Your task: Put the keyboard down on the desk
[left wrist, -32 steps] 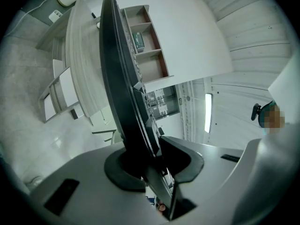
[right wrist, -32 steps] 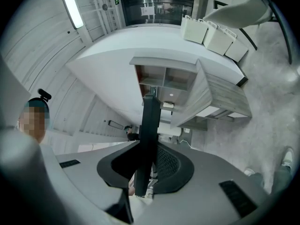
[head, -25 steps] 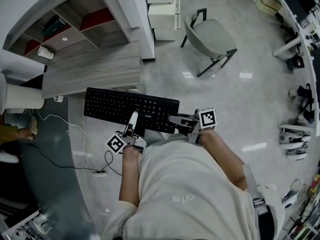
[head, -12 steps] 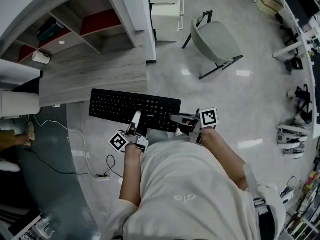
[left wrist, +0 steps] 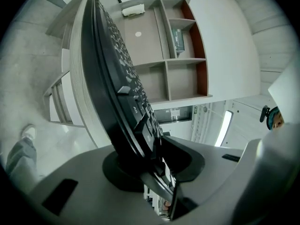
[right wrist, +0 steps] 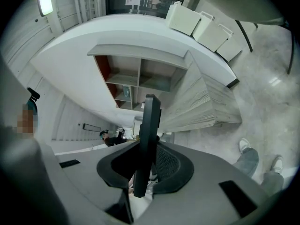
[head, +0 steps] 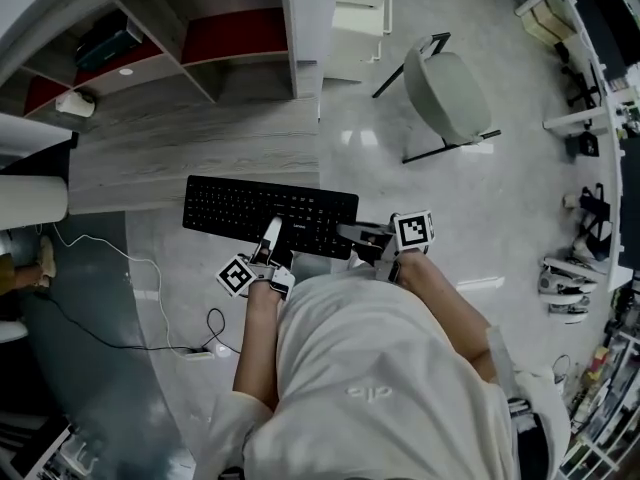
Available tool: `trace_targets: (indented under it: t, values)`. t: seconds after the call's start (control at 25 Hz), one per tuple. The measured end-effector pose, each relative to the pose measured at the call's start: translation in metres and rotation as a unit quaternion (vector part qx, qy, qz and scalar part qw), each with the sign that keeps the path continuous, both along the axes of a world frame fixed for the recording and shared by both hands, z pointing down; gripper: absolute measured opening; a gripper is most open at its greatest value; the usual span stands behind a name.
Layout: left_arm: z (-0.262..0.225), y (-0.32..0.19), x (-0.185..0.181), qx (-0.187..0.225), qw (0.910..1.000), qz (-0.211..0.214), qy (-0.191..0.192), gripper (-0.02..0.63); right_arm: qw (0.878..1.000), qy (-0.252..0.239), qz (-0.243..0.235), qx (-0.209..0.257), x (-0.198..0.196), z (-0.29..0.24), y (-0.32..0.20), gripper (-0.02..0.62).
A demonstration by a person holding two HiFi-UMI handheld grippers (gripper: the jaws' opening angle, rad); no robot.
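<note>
Grey wood desk (head: 200, 158) under shelving (head: 205, 56). Black keyboard (head: 250, 206) airborne at desk's front edge. Near edge between opening jaws of left hand-held gripper (head: 269, 233); right end pinched by right hand-held gripper (head: 350, 235), likely for level carrying.

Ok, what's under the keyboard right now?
The keyboard is off the desk, in the air. Grey floor shows around it, the desk edge at its far side. The patch directly beneath is covered.

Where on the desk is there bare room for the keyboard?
The wood desktop just beyond the keyboard is bare from the shelf cubbies to its front edge, nearly full width. Only its far-left corner is taken, by a small white object.
</note>
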State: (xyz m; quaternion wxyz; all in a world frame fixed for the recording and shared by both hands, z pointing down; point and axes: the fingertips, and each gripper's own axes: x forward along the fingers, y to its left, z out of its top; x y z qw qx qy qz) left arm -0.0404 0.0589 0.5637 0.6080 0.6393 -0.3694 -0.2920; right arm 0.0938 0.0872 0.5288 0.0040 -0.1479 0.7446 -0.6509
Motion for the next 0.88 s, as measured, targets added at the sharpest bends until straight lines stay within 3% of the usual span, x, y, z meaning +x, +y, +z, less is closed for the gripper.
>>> trace_targets:
  t: [0.44, 0.88]
  values:
    - [0.045, -0.044, -0.068, -0.039, 0.9978, -0.011, 0.052, 0.13, 0.999, 0.038, -0.009, -0.01, -0.074, 0.027, -0.05, 0.101]
    - [0.072, -0.066, -0.077, -0.053, 0.9966, -0.021, 0.058, 0.13, 0.997, 0.054, -0.007, -0.052, -0.08, 0.054, -0.075, 0.097]
